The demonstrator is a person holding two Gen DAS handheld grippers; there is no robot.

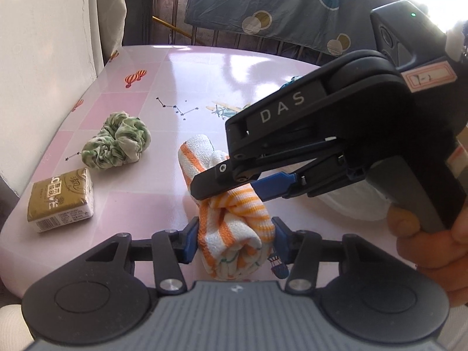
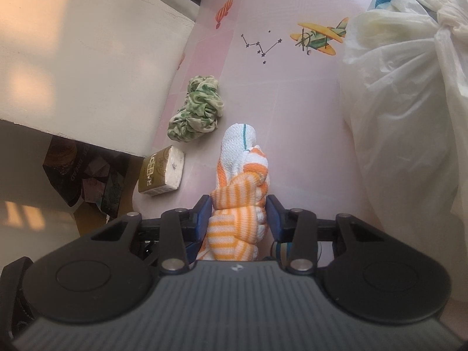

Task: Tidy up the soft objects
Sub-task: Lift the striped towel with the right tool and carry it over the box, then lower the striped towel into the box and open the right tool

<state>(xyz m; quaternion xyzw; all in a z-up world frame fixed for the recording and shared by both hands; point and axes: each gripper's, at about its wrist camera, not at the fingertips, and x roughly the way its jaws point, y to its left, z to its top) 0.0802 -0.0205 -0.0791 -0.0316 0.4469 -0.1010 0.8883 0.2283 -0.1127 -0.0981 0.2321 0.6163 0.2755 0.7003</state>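
towel: orange-and-white striped towel (image 1: 234, 213), rolled and twisted into a bundle, lying on the pink table (image 1: 175, 67) near its front edge
left gripper (image 1: 235, 235): blue pads on both sides of the towel's near end, pressing into the cloth, so it's clamped on the towel
right gripper (image 2: 238, 212): also clamped on the towel, pads touching the striped roll on both sides; in the left wrist view it comes in from the right, black finger over the middle of the bundle, blue finger under it
hand (image 1: 433, 242): person's fingers wrapped round the right gripper's handle, lower right of the left wrist view
scrunchie: green-and-white scrunchie (image 1: 117, 140) on the table, left of the towel, apart from it
tissue pack: small gold-brown tissue pack (image 1: 63, 200) nearer the table's left edge, just beside the scrunchie, not touching the towel
plastic bag: knotted white plastic bag (image 2: 409, 102) on the right side of the table, near the towel; contact hidden, cannot tell
table print: airplane (image 2: 318, 38), star lines, balloons
backdrop: blue cloth with circles (image 1: 278, 3) hanging behind the table; white cushion (image 2: 87, 58) at left
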